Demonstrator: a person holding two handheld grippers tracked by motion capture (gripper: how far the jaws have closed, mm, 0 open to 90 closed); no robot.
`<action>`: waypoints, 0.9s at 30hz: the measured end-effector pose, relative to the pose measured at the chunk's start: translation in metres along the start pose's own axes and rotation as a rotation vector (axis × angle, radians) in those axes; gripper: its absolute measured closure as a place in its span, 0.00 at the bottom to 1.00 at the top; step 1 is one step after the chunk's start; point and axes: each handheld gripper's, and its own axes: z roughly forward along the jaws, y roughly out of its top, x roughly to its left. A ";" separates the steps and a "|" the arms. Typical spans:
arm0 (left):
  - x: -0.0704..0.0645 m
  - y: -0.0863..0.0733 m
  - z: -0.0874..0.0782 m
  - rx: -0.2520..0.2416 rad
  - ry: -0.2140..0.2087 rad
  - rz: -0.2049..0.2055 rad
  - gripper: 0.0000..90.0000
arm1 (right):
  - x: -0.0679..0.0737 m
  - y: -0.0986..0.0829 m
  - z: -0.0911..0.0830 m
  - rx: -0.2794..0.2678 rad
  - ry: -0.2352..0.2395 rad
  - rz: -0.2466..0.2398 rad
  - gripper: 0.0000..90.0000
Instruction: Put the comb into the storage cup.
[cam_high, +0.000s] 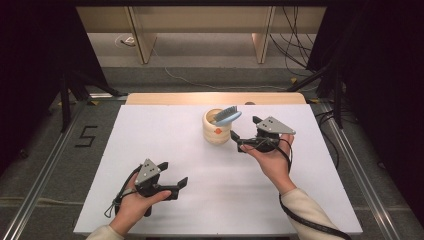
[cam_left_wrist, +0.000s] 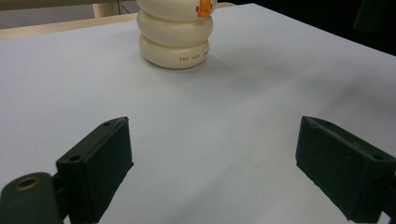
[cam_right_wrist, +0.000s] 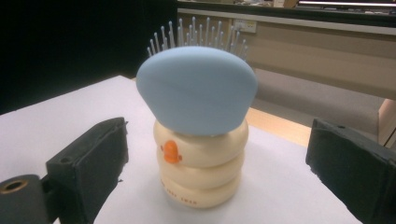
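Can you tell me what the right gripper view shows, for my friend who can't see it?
A blue hairbrush stands head-up in a cream ringed cup with a small orange mark, its bristles pointing away. The right gripper's two black fingers are spread wide apart on either side of the cup, not touching it. The cup stands on a white table.

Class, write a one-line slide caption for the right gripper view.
Open right gripper faces a blue hairbrush standing in a cream ridged cup.
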 end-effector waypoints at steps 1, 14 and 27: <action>0.000 0.000 0.000 0.000 0.000 0.000 0.11 | 0.000 -0.001 -0.002 -0.004 0.000 0.000 0.08; 0.001 0.000 0.000 -0.001 0.004 0.001 0.11 | -0.002 -0.008 -0.019 0.009 0.012 -0.010 0.08; 0.001 0.000 -0.001 -0.001 0.008 0.001 0.11 | -0.005 -0.020 -0.039 0.024 0.016 -0.007 0.08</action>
